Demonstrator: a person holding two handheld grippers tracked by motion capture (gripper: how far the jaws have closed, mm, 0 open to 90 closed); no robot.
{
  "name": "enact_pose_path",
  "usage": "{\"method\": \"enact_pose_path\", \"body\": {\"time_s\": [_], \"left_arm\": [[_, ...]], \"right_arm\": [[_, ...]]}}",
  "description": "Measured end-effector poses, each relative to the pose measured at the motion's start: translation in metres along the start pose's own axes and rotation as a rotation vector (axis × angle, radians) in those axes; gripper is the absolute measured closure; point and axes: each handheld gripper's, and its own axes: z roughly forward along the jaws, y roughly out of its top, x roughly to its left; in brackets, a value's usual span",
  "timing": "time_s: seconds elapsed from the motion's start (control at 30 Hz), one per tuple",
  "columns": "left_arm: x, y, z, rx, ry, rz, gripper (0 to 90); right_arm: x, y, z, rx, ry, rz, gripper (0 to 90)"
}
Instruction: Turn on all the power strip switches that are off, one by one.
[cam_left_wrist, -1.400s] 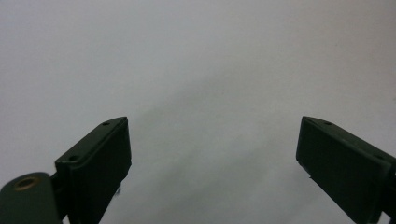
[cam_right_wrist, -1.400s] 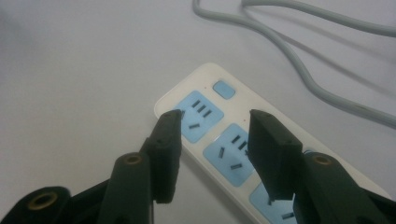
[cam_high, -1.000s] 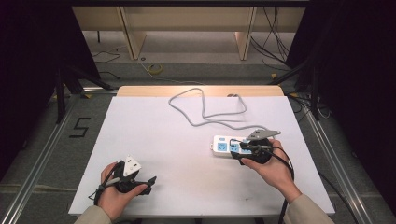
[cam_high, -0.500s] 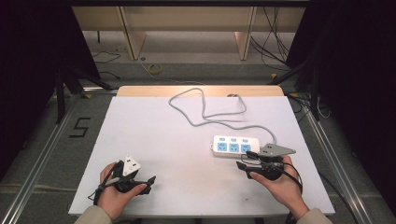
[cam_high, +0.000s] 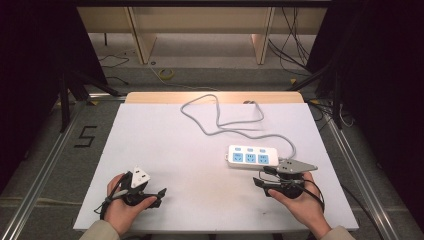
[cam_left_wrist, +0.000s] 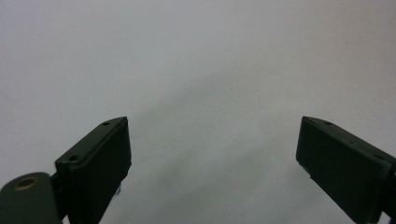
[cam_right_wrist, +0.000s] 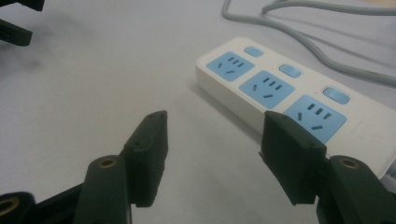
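Work here centres on the white plastic power strip with three pale-blue sockets and three blue switches (cam_high: 252, 157), which lies flat on the white table (cam_high: 165, 140) at the centre right of the high view, its grey cable (cam_high: 220, 117) looping toward the upper middle of the frame. The right gripper (cam_high: 261, 182) sits just below and to the right of the strip, apart from it; its jaws have just been opening and now stand spread wide with nothing between them. I judge that the strip is set down and released, so placing looks done; what is left, if anything, cannot be read from the scene, since no plug sits in any socket. The left gripper (cam_high: 159, 194) rests at the lower left of the high view, well apart from the strip, its jaws likewise spread and empty. The right gripper view brings out the socket slots and the switches (cam_right_wrist: 290, 71) in the upper right of its frame, and confirms the clear gap between the right-hand jaw and the strip's near edge. The high view alone gives the whole cable run and both hands. The left gripper view adds bare table (cam_left_wrist: 196, 60) beyond its two parted jaws.
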Motion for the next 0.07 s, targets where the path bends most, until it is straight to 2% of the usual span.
{"method": "enact_pose_path", "body": {"time_s": [0.07], "left_arm": [[0.0008,0.0000,0.0012,-0.001,-0.002,-0.006,10.2]], "right_arm": [[-0.0001,-0.0002,-0.0004,-0.001,0.000,0.002,41.6]]}}
